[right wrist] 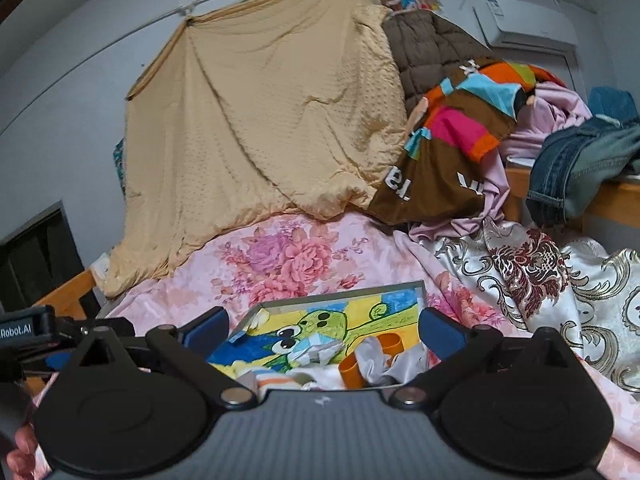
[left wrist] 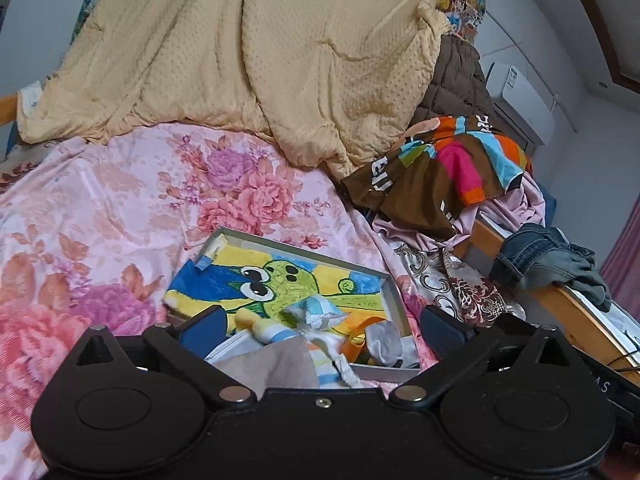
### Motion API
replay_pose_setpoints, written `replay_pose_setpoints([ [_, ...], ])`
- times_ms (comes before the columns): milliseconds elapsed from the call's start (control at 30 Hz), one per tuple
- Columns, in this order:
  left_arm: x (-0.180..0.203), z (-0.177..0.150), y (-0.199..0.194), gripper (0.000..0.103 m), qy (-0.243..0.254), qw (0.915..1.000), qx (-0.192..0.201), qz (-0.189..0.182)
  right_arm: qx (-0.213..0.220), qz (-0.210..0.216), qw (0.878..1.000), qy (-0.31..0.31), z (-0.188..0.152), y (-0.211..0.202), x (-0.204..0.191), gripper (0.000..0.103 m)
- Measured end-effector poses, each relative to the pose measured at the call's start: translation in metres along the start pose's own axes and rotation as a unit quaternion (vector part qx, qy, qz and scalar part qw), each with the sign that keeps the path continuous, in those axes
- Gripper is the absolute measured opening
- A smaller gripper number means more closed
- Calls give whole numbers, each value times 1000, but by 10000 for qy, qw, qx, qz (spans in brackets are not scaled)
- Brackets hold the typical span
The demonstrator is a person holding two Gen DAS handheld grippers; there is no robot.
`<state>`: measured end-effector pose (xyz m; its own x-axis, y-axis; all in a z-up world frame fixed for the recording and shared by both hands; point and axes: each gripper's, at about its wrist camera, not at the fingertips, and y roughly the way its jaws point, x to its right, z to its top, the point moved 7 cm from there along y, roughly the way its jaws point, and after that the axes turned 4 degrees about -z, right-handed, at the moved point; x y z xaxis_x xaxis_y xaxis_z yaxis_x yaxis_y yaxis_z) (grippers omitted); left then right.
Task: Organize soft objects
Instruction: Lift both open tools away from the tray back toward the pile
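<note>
Both grippers hovering spread wide, pinching nothing: left gripper (left wrist: 322, 330), right gripper (right wrist: 324, 330), over tray (left wrist: 394, 286) of socks (left wrist: 384, 338), lower center.

Open floral bedsheet (left wrist: 100, 208) left of tray (left wrist: 394, 292), yellow quilt (left wrist: 240, 60) behind, clothes heap (left wrist: 452, 168) crowding right
</note>
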<state>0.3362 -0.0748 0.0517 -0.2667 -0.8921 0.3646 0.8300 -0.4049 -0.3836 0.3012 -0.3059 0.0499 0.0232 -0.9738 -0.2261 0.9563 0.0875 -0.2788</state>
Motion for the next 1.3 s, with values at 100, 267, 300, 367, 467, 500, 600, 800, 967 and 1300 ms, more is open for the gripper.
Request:
replay_pose_setpoints([
  [100,-4,-7,-17,102,14,10000,56,34,21,57,10000,-22,-7,-12,-9,103],
  [267,-12,-28,-44,102,91,9998,121,137,-3,207,9998,-72,-24,-31,-20,103],
  [300,-13,-32,-49,102,109,9997,128,150,-2,216,9997,-90,-28,-35,-22,103],
  [367,-16,-40,-58,102,139,9997,119,180,-1,249,9996,-121,-33,-41,-27,103],
  [467,-20,-50,-68,102,141,9997,85,201,-32,316,9993,-205,-40,-47,-33,103],
  [500,-21,-52,-70,102,150,9996,82,205,-52,321,9992,-227,-43,-49,-34,103],
  [600,-24,-62,-78,102,232,9994,51,246,-142,334,9990,-248,-51,-52,-36,103],
  [800,-36,-80,-88,102,256,9993,-70,267,-432,340,9977,-385,-75,-59,-41,103],
  [967,-53,-93,-90,102,312,9986,-233,345,-645,349,9959,-528,-90,-62,-49,103],
  [1300,-87,-118,-76,102,365,9958,-634,551,-1226,364,9878,-893,-125,-49,-64,103],
])
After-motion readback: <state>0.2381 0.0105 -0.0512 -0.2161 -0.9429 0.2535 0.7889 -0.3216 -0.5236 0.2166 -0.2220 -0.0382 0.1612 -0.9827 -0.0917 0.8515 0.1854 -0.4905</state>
